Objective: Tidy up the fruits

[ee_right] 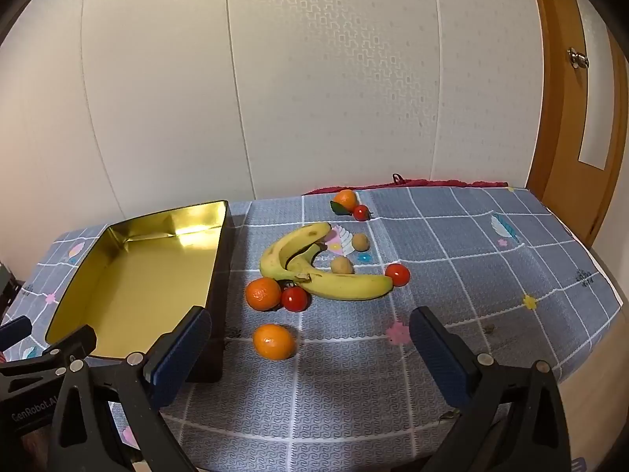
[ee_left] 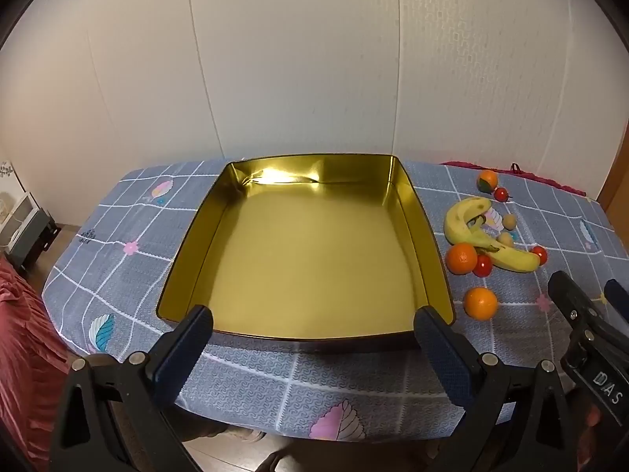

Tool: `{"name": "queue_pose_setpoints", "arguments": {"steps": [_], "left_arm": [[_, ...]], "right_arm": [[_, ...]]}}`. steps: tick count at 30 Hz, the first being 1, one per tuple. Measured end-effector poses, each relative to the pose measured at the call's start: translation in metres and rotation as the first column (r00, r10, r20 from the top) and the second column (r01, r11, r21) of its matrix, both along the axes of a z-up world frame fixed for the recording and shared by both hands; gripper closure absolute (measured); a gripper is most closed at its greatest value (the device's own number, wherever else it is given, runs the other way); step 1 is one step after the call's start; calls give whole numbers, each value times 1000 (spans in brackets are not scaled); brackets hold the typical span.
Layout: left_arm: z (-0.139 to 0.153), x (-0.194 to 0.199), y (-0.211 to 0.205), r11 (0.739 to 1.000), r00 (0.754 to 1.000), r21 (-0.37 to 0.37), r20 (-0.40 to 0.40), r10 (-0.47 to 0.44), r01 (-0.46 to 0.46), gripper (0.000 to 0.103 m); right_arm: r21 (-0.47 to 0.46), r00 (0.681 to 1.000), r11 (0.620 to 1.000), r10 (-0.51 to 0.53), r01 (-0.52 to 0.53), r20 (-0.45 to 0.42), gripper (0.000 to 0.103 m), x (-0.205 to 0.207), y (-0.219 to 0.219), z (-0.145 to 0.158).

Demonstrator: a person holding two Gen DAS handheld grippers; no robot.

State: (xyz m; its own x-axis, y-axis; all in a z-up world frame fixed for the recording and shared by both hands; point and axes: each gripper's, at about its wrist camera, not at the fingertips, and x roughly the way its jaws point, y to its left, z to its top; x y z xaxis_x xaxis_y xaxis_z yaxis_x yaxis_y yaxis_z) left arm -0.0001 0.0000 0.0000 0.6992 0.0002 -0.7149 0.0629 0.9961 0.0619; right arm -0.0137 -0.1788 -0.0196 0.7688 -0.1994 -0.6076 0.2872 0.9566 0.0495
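Nearest the lenses, 2 pairs of blue-padded jaws are seen spread wide with nothing between them: the left gripper [ee_left: 312,328] is held just short of the near rim of a gold-lined tin tray [ee_left: 409,196], and the right gripper [ee_right: 308,332] is held above the checked cloth [ee_right: 452,236] that covers the bench, just short of the nearest orange [ee_right: 274,341]. The tray is seen lying on the left part of the cloth, its gold floor bare. All the fruit is found on the cloth to the right of the tray. A second orange [ee_right: 263,294] is seen touching a cherry tomato [ee_right: 295,298], both just beside a bunch of 2 bananas [ee_right: 342,285]. 2 small tan round fruits [ee_right: 341,265] are seen in the curve of the bananas, and another tomato [ee_right: 397,274] is placed at the tip of 1 banana. Farther back, a third orange [ee_right: 346,198] with a green leaf is seen beside a third tomato [ee_right: 361,212].
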Motion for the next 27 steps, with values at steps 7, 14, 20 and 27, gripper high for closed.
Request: {"name": "queue_pose_setpoints", "arguments": {"steps": [7,14,20,27], "left_arm": [[1,0,0,1000,1000,-10,7,-1,1,0],[0,1,-1,1000,1000,-6,3,-2,2,0],[-5,3,-3,1000,1000,5,-7,-4,4,0],[-2,0,-6,1000,1000,11,-1,-2,2,0]], "right_arm": [[5,1000,1000,-5,5,-3,0,0,-3,0],[5,1000,1000,-5,5,-8,0,1,-4,-2],[9,1000,1000,-12,12,-13,0,1,-5,-4],[13,1000,1000,-17,17,-16,0,2,-6,-4]]}}
